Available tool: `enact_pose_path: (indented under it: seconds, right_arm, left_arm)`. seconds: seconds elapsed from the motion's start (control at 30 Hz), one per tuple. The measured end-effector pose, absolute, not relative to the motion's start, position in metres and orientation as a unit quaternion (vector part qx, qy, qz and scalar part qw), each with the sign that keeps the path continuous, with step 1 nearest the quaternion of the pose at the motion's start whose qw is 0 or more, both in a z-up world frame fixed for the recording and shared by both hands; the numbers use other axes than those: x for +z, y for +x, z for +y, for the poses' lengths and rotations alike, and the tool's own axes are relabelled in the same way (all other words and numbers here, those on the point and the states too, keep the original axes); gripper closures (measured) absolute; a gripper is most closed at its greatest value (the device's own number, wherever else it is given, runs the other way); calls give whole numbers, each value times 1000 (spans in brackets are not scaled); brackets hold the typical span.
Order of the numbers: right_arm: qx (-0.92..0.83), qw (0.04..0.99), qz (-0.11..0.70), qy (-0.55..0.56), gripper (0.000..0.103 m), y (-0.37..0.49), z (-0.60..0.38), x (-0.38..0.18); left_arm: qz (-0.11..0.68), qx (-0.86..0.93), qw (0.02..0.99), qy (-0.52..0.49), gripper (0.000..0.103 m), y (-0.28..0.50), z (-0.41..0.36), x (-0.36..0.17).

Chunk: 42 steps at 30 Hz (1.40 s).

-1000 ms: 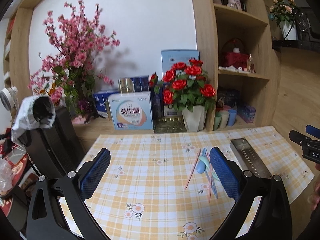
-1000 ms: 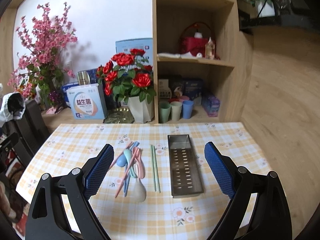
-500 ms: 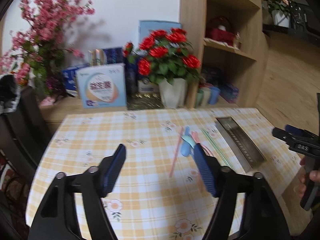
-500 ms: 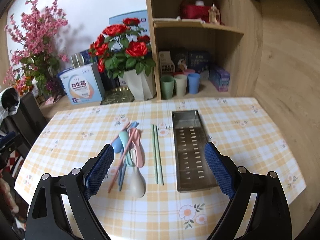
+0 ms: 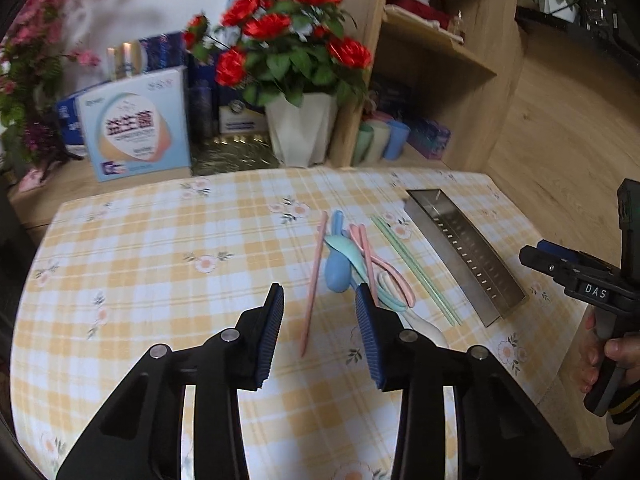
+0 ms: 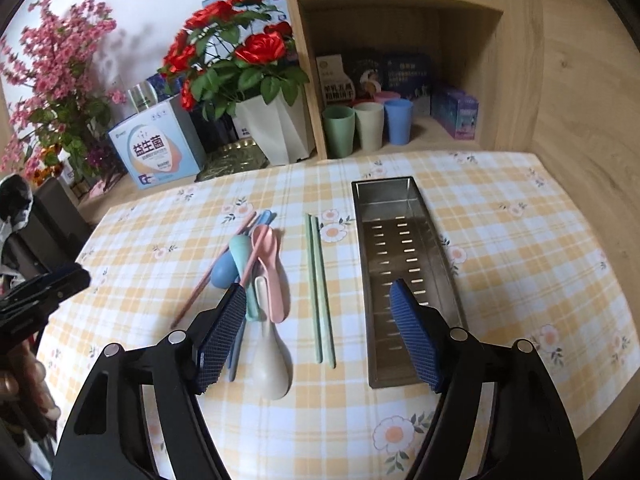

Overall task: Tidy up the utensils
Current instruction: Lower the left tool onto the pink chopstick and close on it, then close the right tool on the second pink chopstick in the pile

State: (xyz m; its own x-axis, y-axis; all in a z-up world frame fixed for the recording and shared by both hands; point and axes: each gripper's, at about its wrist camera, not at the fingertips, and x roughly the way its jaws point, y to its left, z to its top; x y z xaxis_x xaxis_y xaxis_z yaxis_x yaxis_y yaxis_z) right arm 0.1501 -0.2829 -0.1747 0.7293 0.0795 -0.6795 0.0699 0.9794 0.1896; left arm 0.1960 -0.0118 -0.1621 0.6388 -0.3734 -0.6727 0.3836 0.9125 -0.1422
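Checked tablecloth (image 6: 520, 248) w/ utensil pile (image 6: 256, 264), tray (image 6: 400, 248)

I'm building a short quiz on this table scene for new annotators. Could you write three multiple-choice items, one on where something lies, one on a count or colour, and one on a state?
1. Where do the green chopsticks lie?
A. Inside the metal tray
B. On the tablecloth between the spoon pile and the metal tray
C. On the shelf beside the cups

2. How many cups stand in a row on the lowest shelf?
A. One
B. Three
C. Six

3. What is in the metal tray?
A. Nothing, it is empty
B. The cream spoon
C. Both pink chopsticks

Answers:
1 B: the pair lies flat on the cloth, with the spoon pile on one side and the tray on the other.
2 B: one green, one cream and one blue stand side by side.
3 A: only its bare slotted floor shows.
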Motion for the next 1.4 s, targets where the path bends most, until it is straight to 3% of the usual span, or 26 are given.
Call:
enact_pose_path:
  seconds: [0.4,1.1,1.2,1.4]
  right_arm:
    - [-8,909,394,135,46,198,-312,-191]
    - [-23,901,406,149,47,216,-338,-195]
    - [-20,902,406,147,47,213,-337,-193]
    - [-10,899,413,145,50,206,-327,-194]
  left_arm:
    - [463,-241,853,23,87,306,-45,-237]
    - [513,-243,823,23,87,365,-74,-281]
    - [516,-231,824,36,97,363,-76,-281]
    - [510,-204,835,27,97,342,-60,-278]
